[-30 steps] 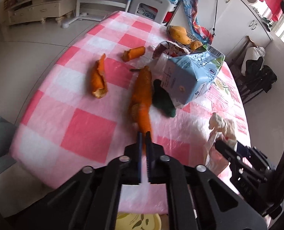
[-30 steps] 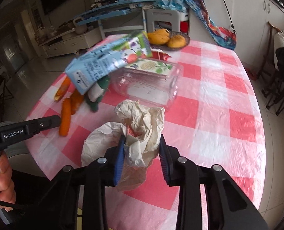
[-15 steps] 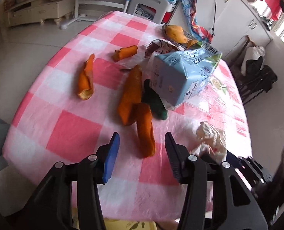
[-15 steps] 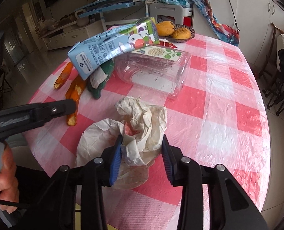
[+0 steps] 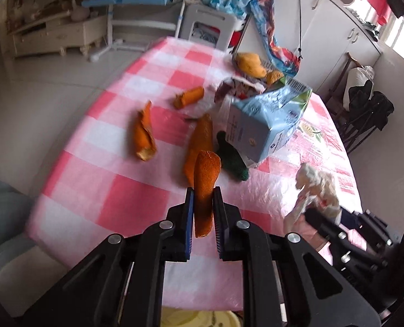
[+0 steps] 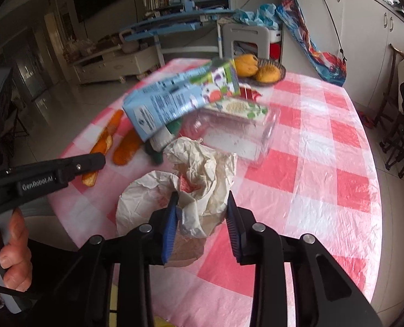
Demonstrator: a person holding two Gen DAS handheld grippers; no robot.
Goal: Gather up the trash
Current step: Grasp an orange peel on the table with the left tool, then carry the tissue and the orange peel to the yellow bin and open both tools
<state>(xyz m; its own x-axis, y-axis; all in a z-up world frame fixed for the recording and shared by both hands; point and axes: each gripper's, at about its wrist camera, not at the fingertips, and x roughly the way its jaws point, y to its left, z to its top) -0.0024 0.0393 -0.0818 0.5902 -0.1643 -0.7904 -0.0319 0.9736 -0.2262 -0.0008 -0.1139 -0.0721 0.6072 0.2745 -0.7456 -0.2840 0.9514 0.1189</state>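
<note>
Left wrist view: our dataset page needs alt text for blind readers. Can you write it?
The left gripper clamps an orange peel strip in its fingers, above a pink checked tablecloth. Beyond lie more peels, a blue carton and crumpled paper.

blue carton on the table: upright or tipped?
Tipped. The blue carton lies slanted on its side, propped over the clear plastic container.

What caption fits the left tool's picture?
Left tool pinching an orange peel above the pink checked table.
</note>
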